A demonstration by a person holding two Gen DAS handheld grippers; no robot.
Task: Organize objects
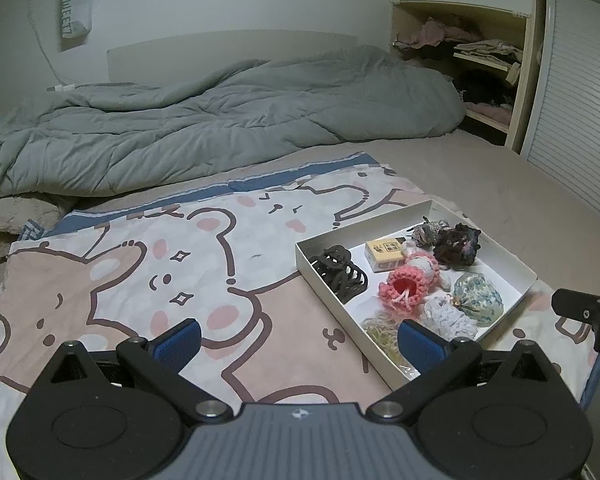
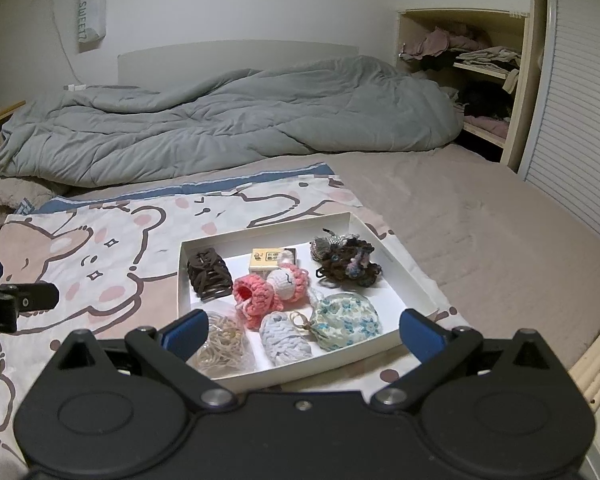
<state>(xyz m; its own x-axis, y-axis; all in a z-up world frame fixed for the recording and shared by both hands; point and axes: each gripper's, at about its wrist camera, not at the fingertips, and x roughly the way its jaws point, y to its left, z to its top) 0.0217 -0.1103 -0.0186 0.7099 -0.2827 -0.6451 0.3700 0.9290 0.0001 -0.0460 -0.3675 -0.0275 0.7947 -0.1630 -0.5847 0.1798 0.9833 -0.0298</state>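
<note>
Tray (image 2: 396,268) on bed, holding hair clip (image 2: 209,276), knitted doll (image 2: 272,292), rubber bands (image 2: 220,344). Right tongs (image 2: 302,330) and left tongs (image 1: 300,338) both spread, empty. Approach from above; grip one item; avoid tray wall.

Bed (image 2: 480,216) with a taupe sheet carries everything. Crumpled grey quilt (image 2: 228,120) lies across the far side by the headboard. Cartoon-bear blanket (image 2: 100,264) lies spread flat on the near side. White shallow box (image 2: 404,276) sits on the blanket's right part, its far corner near the blanket's edge.
</note>
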